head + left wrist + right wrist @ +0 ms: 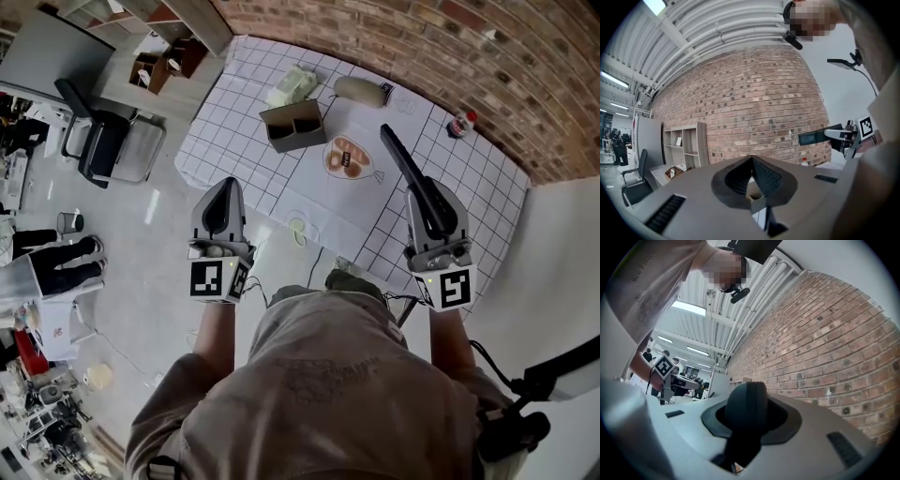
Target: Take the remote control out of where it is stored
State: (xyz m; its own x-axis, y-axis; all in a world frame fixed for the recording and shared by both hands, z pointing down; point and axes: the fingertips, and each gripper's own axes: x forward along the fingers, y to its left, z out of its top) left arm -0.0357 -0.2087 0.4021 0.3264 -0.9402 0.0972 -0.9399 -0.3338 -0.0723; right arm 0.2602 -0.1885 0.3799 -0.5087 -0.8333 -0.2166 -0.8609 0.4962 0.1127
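black remote control [405,169] sits clamped in my right gripper [433,223], jaws part-closed around it. my left gripper [223,192] is pinched together, tips touching each other.

Clear along bench [469,187] near edge and right edge. Blocked mid-bench by box [293,125], plate [327,159]. Crowded at far edge: cloth bundle [292,86], lying bottle [362,91], small bottle [460,123]. Mind remote control [408,173] jutting above right part.
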